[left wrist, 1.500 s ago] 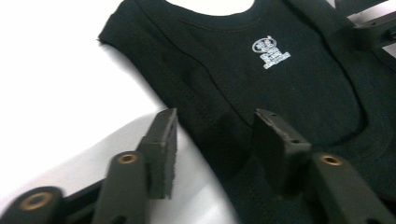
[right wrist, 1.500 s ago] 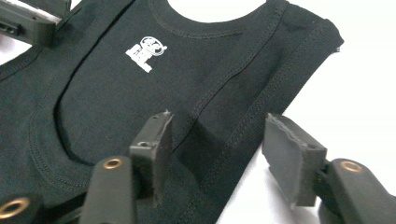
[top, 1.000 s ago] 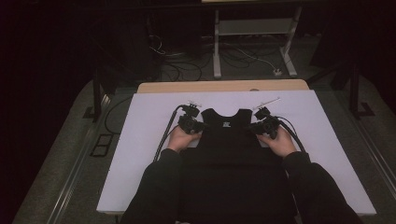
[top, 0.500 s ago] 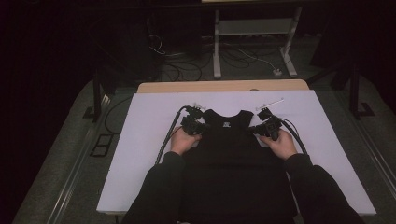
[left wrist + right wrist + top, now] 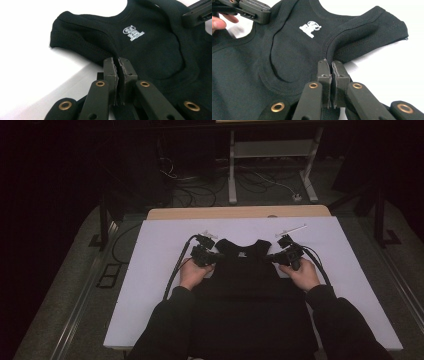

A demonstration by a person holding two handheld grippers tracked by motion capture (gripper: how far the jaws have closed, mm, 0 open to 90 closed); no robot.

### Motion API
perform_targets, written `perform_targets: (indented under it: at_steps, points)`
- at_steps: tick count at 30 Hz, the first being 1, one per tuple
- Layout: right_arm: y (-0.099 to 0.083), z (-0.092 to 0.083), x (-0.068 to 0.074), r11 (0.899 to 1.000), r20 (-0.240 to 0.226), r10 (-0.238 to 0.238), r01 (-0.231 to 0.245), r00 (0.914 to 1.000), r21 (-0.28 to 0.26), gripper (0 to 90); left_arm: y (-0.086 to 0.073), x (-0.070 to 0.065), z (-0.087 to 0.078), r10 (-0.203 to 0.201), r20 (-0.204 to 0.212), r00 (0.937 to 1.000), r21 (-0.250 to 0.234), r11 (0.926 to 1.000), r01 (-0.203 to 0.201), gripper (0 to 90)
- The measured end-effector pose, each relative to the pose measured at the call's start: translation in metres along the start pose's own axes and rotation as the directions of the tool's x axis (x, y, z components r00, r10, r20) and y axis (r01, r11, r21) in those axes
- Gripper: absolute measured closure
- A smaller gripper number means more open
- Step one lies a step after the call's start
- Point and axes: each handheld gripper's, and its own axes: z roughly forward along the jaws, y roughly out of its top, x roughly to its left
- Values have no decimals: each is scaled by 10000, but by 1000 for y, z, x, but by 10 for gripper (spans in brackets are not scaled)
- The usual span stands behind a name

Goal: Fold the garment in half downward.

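Where the white worktop (image 5: 150,270) carries the black vest (image 5: 247,290), the garment lies flat near the middle of the sheet, neck opening toward the far edge and hem toward the person. A small white logo (image 5: 133,32) sits just below the neckline. The left claw (image 5: 216,255) is at the vest's left armhole; in the left gripper view its jaws stand pressed together on the armhole hem, with a fold of fabric pinched between the pads (image 5: 111,68). The right claw (image 5: 272,256) is at the vest's right armhole and is likewise clamped on that hem, the seam rising from between its jaws in the right gripper view. Both claws have just been closing onto the fabric. Each hand rests on the worktop just beside the vest, sleeves lying over its lower part.
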Motion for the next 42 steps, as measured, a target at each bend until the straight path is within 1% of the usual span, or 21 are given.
perform_targets:
  at_steps: [2, 9, 10, 11, 12, 13, 16, 17, 19, 21, 22, 23, 27, 28, 30, 32, 33, 35, 38, 42]
  points:
    - [0, -2, 1, 10000, -32, 6, -7, 10000, -31, 850, 0, -1, -3, -20, 85, 10000, -59, 10000, 20, 842]
    - [1, -10, 5, 9997, -191, -42, 37, 9998, -257, 850, -2, -5, -14, 32, 149, 9999, -353, 9994, -27, 839]
    - [1, -11, 6, 9996, -197, -14, 8, 9998, -271, 850, -3, -5, -15, -53, 167, 9998, -377, 9993, 59, 838]
    - [1, -13, 6, 9994, -218, -49, 41, 9998, -355, 850, -3, -5, -16, -11, 190, 9998, -337, 9994, 17, 838]
    - [1, -15, 7, 9993, -277, -26, 16, 9996, -374, 850, -4, -6, -16, -42, 148, 9999, -421, 9991, 48, 839]
    - [1, -17, 8, 9991, -327, 2, -15, 9995, -423, 850, -4, -5, -17, 39, 136, 9999, -393, 9992, -34, 839]
    - [0, -22, 10, 9986, -399, -35, 14, 9992, -532, 850, -4, -6, -20, 0, 143, 9999, -452, 9990, 6, 838]
    - [-1, -24, 10, 9984, -434, -11, -13, 9991, -572, 850, -4, -7, -22, -21, 139, 9999, -632, 9980, 30, 839]
    - [-2, -27, 11, 9976, -548, 63, -101, 9985, -685, 850, -3, -8, -25, 38, 190, 9998, -652, 9979, -26, 838]
    - [-3, -29, 12, 9974, -595, 42, -85, 9982, -718, 850, -4, -9, -26, 61, 207, 9998, -687, 9976, -47, 839]
    - [-3, -30, 14, 9972, -539, 50, -91, 9985, -747, 850, -4, -10, -27, 115, 194, 9997, -663, 9977, -102, 838]
    - [-4, -31, 14, 9970, -586, 66, -110, 9983, -760, 850, -5, -10, -29, 147, 194, 9997, -649, 9978, -134, 839]
    - [-5, -35, 18, 9963, -588, 55, -105, 9983, -858, 850, -6, -14, -35, 72, 265, 9996, -929, 9957, -47, 838]
    - [-5, -36, 19, 9960, -573, -24, -27, 9984, -888, 850, -6, -15, -37, 160, 257, 9995, -918, 9957, -136, 838]
    - [-6, -38, 21, 9958, -596, -32, -23, 9982, -915, 849, -7, -17, -41, 298, 275, 9992, -865, 9959, -273, 838]
    - [-7, -41, 23, 9950, -610, -57, -4, 9981, -994, 850, -7, -19, -43, 308, 293, 9991, -970, 9949, -279, 838]
    - [-7, -42, 23, 9948, -631, -66, 1, 9980, -1016, 849, -7, -19, -43, 308, 293, 9991, -970, 9949, -279, 838]
    - [-8, -44, 24, 9952, -579, -89, 32, 9983, -982, 849, -6, -21, -45, 73, 464, 9989, -1110, 9938, -21, 838]
    - [-10, -46, 24, 9945, -627, -11, -54, 9980, -1044, 849, -7, -23, -46, 156, 431, 9989, -1078, 9941, -109, 838]
    - [-12, -50, 27, 9937, -739, -66, -17, 9972, -1118, 849, -10, -23, -50, 85, 478, 9988, -1043, 9945, -35, 838]
